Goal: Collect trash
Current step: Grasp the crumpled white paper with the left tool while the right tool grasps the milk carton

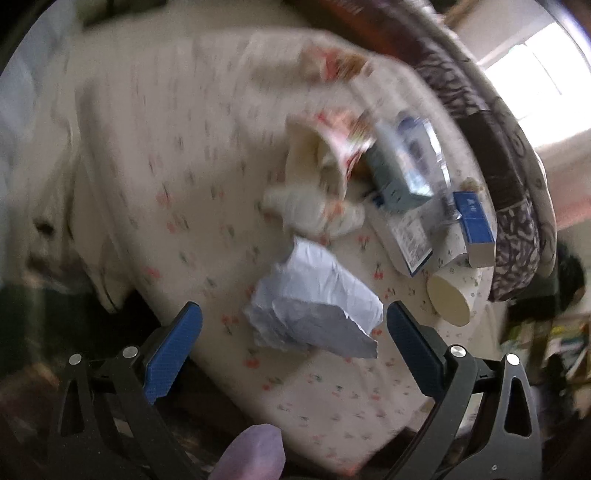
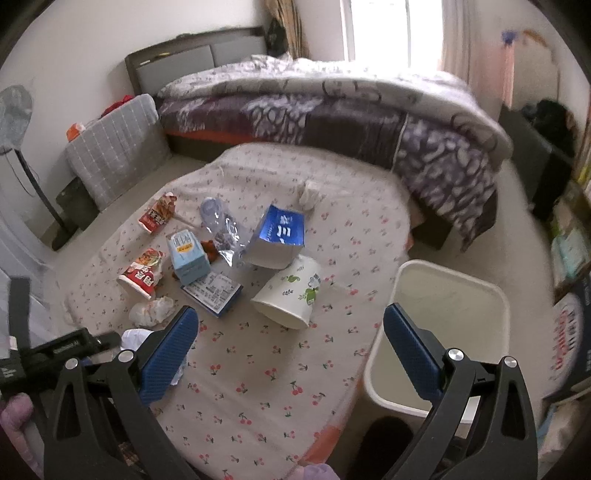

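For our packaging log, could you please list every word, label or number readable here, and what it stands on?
Nothing reads clearly enough to quote.
Blue-and-white cardboard box: large white characters, blurred.
Red-and-white paper noodle cup: white characters, blurred.
Pale blue carton: dark characters, too small.
Flat white-and-blue printed box: fine print, too small.

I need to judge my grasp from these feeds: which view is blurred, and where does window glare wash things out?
Left wrist view: heavy motion smear across the upper bedsheet and the cup noodle tubs; only the crumpled paper between the open jaws is fairly crisp; window blown out top right. Right wrist view: mostly sharp, the trash bin readable, window overexposed, fisheye bending and slight softness at the edges.
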The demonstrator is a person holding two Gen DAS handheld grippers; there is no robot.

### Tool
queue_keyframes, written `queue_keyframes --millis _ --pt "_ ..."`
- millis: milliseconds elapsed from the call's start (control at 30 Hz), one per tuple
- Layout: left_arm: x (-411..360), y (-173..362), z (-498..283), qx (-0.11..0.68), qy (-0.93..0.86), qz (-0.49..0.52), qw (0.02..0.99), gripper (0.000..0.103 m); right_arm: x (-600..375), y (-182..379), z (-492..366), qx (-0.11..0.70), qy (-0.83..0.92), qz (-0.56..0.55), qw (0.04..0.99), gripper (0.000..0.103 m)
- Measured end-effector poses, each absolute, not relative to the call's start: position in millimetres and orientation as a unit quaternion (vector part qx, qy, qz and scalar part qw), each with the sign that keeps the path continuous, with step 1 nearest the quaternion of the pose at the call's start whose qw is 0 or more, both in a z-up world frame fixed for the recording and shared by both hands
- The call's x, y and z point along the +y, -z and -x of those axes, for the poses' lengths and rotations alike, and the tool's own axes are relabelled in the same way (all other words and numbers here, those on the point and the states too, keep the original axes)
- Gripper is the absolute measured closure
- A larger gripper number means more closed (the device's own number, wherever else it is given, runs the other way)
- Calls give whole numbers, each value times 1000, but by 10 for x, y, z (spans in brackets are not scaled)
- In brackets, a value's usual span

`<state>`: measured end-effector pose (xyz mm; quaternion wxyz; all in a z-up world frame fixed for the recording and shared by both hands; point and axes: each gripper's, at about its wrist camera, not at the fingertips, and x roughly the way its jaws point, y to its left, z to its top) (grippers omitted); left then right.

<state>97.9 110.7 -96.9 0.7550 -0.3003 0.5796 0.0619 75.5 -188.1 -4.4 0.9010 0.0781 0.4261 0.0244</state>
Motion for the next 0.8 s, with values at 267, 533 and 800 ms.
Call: queue_keyframes --millis 267,533,800 --pt "970 1313 -1079 594 -99 393 695 7 -2268 565 -984 492 -6 -175 853 6" --pt "908 1396 -1200 616 -50 339 710 29 -2236 692 -1135 510 -9 -175 842 6" --pt "1183 909 -1096 575 13 252 778 43 -1764 757 -1332 519 -35 -142 842 6"
